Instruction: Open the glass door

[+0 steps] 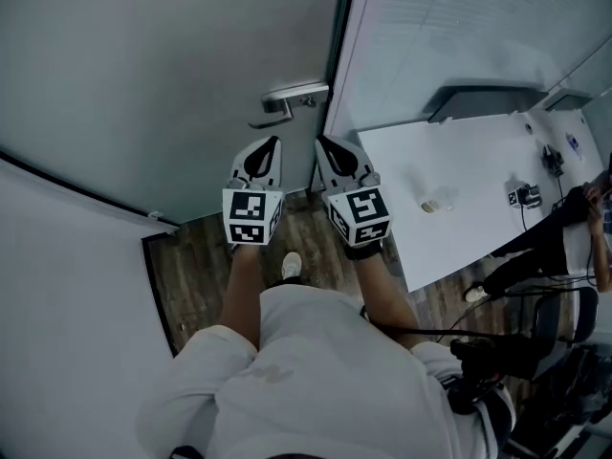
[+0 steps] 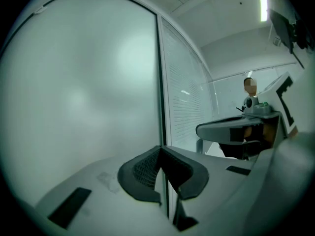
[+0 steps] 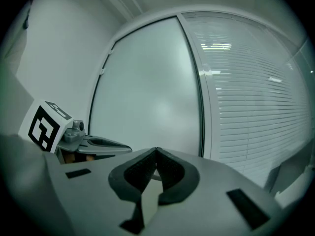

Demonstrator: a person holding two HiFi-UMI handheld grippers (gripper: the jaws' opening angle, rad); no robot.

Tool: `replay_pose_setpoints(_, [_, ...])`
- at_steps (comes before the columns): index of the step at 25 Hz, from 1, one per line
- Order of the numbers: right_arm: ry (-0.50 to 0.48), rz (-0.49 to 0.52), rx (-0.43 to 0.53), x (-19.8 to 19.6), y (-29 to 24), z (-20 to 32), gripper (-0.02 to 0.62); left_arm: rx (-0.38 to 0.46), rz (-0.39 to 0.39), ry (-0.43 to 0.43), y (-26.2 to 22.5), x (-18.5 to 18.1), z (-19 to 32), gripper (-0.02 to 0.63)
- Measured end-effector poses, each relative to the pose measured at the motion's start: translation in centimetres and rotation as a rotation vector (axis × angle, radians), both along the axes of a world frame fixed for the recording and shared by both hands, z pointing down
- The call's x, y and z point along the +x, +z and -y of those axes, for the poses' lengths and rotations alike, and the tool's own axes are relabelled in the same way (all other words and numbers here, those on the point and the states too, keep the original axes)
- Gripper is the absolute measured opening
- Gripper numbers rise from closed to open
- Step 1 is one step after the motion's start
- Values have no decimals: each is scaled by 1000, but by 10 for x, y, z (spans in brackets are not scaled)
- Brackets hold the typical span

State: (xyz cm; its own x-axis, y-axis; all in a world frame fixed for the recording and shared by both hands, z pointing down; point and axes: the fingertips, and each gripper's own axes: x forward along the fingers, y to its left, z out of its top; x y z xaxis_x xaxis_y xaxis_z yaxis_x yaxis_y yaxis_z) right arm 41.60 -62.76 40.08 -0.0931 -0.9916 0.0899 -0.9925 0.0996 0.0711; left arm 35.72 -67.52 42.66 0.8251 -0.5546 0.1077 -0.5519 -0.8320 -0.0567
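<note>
Glass door (image 1: 182, 75) fills the upper left of the head view, with its handle (image 1: 290, 100) at top centre. Both forearms are stretched out side by side. The left gripper (image 1: 273, 145) and right gripper (image 1: 323, 144) point at the door just under the handle, jaws pressed together, pinching nothing.

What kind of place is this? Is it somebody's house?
Probably an office, not a house. There's a frosted glass door with a metal lever handle, slatted blinds right beside it, and a long white table like a work desk.
</note>
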Motion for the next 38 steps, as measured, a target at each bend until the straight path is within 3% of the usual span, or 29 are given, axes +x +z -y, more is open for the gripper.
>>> replay_pose_setpoints(6, [69, 15, -4, 11, 8, 42, 3, 38, 115, 93, 17, 9, 39, 5])
replay_pose_setpoints(13, [105, 27, -76, 26, 40, 59, 3, 36, 239, 145, 59, 18, 72, 10])
replay_pose_setpoints(16, [113, 39, -82, 38, 41, 68, 3, 39, 354, 207, 81, 28, 77, 127])
replay_pose_setpoints(18, [116, 40, -87, 45, 43, 71, 3, 55, 425, 227, 92, 33, 81, 156])
replay_pose_setpoints(28, [140, 54, -149, 80, 68, 77, 3, 70, 573, 185, 135, 49, 107, 158])
replay_pose_setpoints(32, [145, 59, -167, 89, 75, 75, 3, 88, 572, 135, 139, 50, 111, 156])
replay_pose_setpoints(35, [144, 64, -178, 92, 80, 76, 3, 44, 586, 145, 140, 50, 112, 149])
replay_pose_setpoints(38, [141, 70, -189, 93, 84, 79, 3, -55, 645, 177, 142, 52, 113, 143])
